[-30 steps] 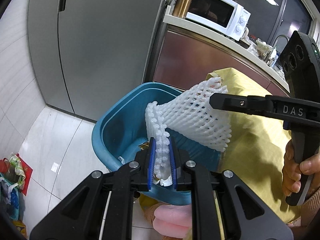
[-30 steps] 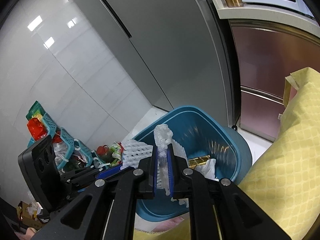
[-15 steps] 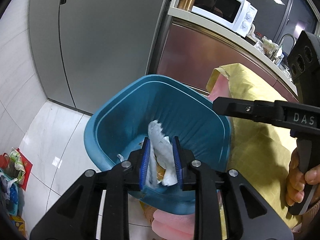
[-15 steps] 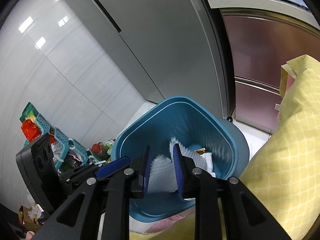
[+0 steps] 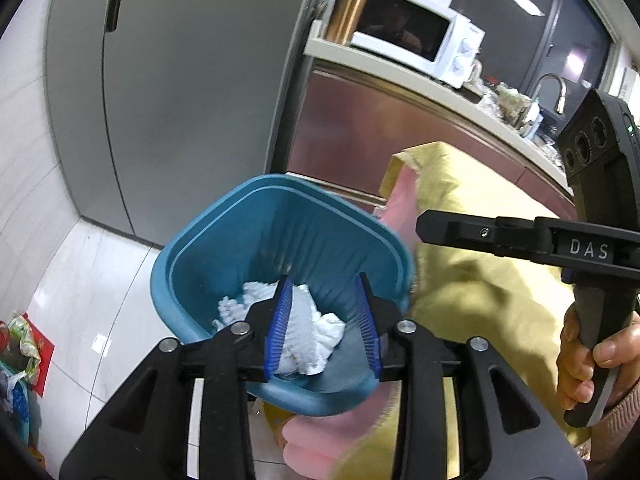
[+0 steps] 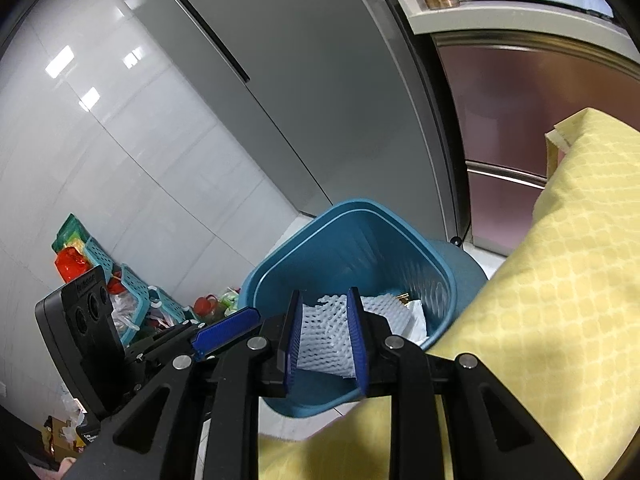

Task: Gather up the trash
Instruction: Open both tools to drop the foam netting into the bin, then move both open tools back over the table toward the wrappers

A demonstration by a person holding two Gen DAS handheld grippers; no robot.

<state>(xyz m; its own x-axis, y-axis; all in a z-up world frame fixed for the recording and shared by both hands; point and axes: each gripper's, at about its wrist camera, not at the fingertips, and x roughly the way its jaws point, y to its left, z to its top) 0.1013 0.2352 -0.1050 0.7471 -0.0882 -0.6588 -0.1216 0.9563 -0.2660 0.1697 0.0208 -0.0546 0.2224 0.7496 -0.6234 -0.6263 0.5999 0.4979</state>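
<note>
**A:** Starting at the left gripper (image 5: 325,322): what state is it in?

**B:** Its jaws have just been opening and now stand moderately apart, blue pads clear of anything. The white foam fruit net (image 5: 302,328) seen between them lies lower down, inside the blue trash bin (image 5: 280,216), so nothing is gripped.

**A:** And the right gripper (image 6: 324,338)?

**B:** Much the same. It has just been opening too, though to a narrower gap. Foam netting shows between its pads in the right wrist view, but whether it touches them cannot be told; it reads as lying in the bin beneath, with the crumpled white paper (image 6: 416,316) beside it.

**A:** Why are both tools held over the bin like that?

**B:** Each points steeply down at the bin's mouth, side by side, which suits letting go of one wide, floppy piece together so that it falls inside rather than over the rim (a judgement, not something seen).

**A:** Anything around them?

**B:** The bin stands on the pale tiled floor (image 5: 92,280) just beside the yellow tablecloth (image 5: 480,280), in front of a grey refrigerator (image 5: 180,100). A hand (image 5: 592,360) grips the right tool's handle. Baskets of clutter (image 6: 132,292) sit against the wall, well apart from the bin.

**A:** So how far along is the task?

**B:** This piece looks delivered; whether more trash remains cannot be told.
</note>
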